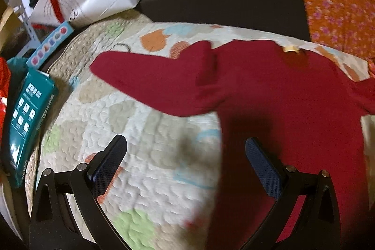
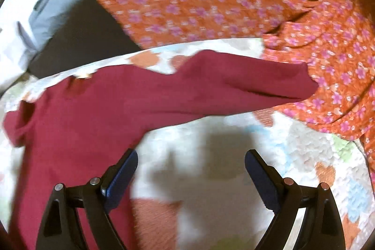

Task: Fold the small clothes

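We hold the left tool (image 1: 186, 151) and right tool (image 2: 191, 163) wide apart, empty. The red shirt (image 1: 269, 95) lies spread mid-frame on the quilt (image 1: 140, 132); we might pinch quilt along with a sleeve.

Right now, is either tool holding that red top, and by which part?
Nothing is held: the left tool and right tool hover open above the red top.

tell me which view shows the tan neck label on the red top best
The left wrist view: the neck label sits clear at the collar of the red top, small but distinct. In the right wrist view the label is only a blurred pale smudge at the top's upper edge.
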The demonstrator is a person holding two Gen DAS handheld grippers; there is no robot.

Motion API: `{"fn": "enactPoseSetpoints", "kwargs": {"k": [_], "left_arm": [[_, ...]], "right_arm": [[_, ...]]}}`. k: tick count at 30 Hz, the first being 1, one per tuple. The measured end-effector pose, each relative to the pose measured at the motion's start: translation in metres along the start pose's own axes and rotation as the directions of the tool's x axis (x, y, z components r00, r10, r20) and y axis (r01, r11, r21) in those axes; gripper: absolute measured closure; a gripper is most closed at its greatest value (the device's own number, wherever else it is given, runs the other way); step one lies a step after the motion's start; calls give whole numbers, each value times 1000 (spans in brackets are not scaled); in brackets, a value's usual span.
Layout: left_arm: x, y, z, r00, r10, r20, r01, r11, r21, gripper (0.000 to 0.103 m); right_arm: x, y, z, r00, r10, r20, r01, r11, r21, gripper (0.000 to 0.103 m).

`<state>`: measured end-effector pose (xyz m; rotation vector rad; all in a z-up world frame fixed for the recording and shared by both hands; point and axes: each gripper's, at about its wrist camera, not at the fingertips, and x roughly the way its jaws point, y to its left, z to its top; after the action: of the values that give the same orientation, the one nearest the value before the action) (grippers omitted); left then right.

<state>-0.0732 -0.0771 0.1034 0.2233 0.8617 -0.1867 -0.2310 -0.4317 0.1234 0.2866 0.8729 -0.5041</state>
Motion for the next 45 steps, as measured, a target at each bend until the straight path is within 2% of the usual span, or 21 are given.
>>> {"fn": "enactPoseSetpoints", "kwargs": {"k": [4,8,10,13,16,21,27,33,36,45], "left_arm": [[-15,-20,-6,999,-42,-12,42,999,19,1],[-31,-42,-12,999,-51,-7,52,996,69,1],[-36,-48,-13,998,-61,-8,61,996,66,1],[-43,-55,-13,995,-97,-19,97,994,45,1],[-52,-65,-13,993,-119,-11,120,992,49,1],[-55,-73,-5,993,-113,17,112,992,63,1],[-40,-71,3,996,-81,22,80,995,58,1],[-27,-76,6,996,-88,32,86,994,61,1],[-20,-78,5,995,-103,14,102,992,73,1],[1,-69,11,994,-104,-24,105,994,18,1]], "right_arm": [[-22,37,-7,999,46,5,-45,998,-34,11],[-36,73,-13,993,116,-8,-116,991,-62,11],[-39,88,-13,989,143,-29,-145,987,-70,11],[-42,108,-14,976,208,-59,-211,976,-58,11],[-51,124,-11,963,263,-49,-265,964,-30,11],[-49,141,-2,973,230,-18,-231,971,-62,11],[-21,148,4,987,160,-11,-161,984,-81,11],[-2,154,8,990,142,-15,-143,987,-80,11],[3,157,8,991,133,-14,-133,987,-94,11],[23,170,8,990,135,-39,-139,984,-108,11]]}}
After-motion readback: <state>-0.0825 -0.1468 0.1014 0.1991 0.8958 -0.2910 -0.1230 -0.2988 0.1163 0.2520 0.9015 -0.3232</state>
